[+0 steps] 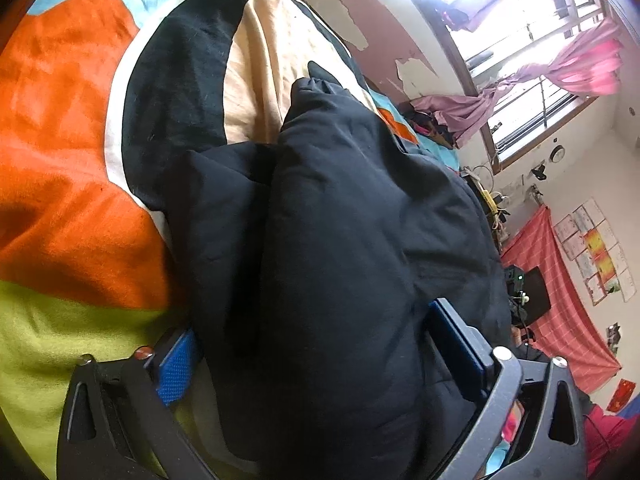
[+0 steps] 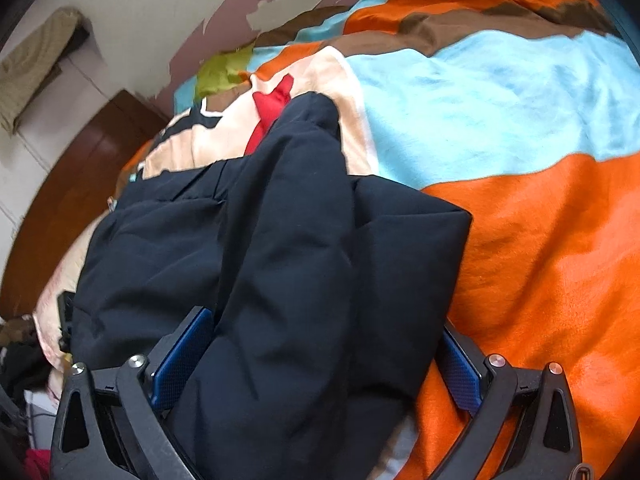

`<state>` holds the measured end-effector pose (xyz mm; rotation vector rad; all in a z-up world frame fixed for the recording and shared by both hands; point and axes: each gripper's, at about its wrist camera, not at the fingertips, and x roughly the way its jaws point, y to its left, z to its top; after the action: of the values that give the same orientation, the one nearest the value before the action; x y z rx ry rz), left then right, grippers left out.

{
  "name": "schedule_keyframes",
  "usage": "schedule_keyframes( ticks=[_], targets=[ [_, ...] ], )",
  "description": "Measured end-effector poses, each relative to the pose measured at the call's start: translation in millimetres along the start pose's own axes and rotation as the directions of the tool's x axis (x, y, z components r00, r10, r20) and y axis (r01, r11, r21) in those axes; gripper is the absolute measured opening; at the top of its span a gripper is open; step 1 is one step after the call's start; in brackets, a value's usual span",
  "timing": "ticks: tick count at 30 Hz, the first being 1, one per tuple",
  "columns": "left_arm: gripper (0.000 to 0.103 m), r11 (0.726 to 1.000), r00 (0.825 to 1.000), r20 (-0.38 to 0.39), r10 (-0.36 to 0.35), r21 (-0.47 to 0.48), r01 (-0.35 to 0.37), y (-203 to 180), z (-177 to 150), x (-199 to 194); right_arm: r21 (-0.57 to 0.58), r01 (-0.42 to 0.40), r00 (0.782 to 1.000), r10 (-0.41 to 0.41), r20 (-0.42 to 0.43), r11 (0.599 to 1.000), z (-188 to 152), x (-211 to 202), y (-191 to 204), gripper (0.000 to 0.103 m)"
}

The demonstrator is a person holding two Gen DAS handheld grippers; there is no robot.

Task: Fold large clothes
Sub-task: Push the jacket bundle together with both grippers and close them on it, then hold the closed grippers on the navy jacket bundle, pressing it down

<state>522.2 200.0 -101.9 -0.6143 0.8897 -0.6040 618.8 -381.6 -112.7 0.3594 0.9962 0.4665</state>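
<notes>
Blue-padded fingers (image 1: 176,368) fill the bottom of the left wrist view, and the left gripper (image 1: 316,356) has them spread wide around a thick bundle of the dark navy padded jacket (image 1: 340,208). Fabric bulges between the two pads, touching both; whether they are actually squeezing it, I cannot tell. Over on the right wrist view it's the same picture: the right gripper (image 2: 320,364) sits with its fingers (image 2: 184,356) wide apart, one on each side of a fat fold of that jacket (image 2: 288,232). Again the cloth fills the gap between the pads.

Now the jacket itself: it lies bunched lengthwise on the bed, on top of a bright blanket (image 2: 520,248) in orange, light blue, green, cream and black patches. A sleeve-like end (image 2: 316,116) points away from the right camera, resting over a cream patch beside a red shape (image 2: 268,108).

Beyond the bed in the left view, a barred window (image 1: 532,80) glares with daylight, pink curtains (image 1: 576,68) tied back. A wall with peeling paint (image 2: 280,4) runs along the bed's far side.
</notes>
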Motion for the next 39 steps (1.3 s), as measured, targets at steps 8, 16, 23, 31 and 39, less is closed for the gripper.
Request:
schedule_keyframes(
  ticks=[8, 16, 23, 31, 39],
  targets=[
    [0.066, 0.996, 0.995, 0.055, 0.087, 0.006, -0.087, -21, -12, 2, -0.132, 0.118, 0.993, -0.113, 0.047, 0.984, -4, -10, 31, 0.065],
    [0.033, 0.945, 0.948, -0.024, 0.317, 0.09, -0.314, -74, -7, 1, -0.159, 0.22, 0.974, -0.206, 0.097, 0.963, -4, -28, 47, 0.033],
    [0.022, 0.893, 0.895, -0.015, 0.447, 0.064, -0.445, -110, -17, -2, -0.236, 0.314, 0.947, -0.287, 0.143, 0.919, -13, -43, 67, 0.029],
    [0.017, 0.887, 0.887, -0.006, 0.462, 0.026, -0.461, -137, -25, -22, -0.29, 0.305, 0.944, -0.247, 0.22, 0.907, -34, -66, 87, 0.018],
    [0.015, 0.878, 0.88, 0.019, 0.475, 0.055, -0.476, -187, -31, -51, -0.233, 0.236, 0.962, -0.192, 0.194, 0.944, -40, -112, 107, 0.014]
  ],
)
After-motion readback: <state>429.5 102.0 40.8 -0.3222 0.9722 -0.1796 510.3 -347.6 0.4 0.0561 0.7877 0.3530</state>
